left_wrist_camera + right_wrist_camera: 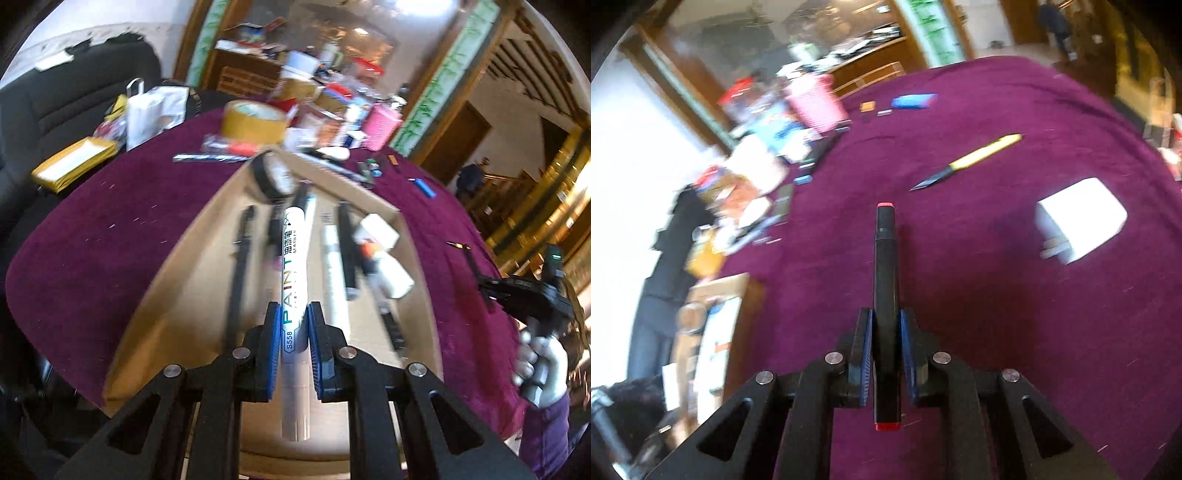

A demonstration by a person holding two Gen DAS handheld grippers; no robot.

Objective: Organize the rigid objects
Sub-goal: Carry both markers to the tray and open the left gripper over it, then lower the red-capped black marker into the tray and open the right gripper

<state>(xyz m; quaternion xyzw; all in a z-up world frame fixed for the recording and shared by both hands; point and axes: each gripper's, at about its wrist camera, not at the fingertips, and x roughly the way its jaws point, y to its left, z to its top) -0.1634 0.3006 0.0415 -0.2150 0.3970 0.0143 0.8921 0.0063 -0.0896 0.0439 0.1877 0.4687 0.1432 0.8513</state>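
White paint marker (pixel 293 280) with green lettering sits clamped in the left gripper (pixel 291 325) above the shallow cardboard tray (pixel 177 295); the right gripper (pixel 886 332) pinches a black red-capped marker (pixel 885 280) beside that tray. A careless release could scatter the tray's pens.

A lived-in home: dark sofa (pixel 55 107), wooden staircase (pixel 517 55), cluttered purple-clothed table (pixel 110 229).
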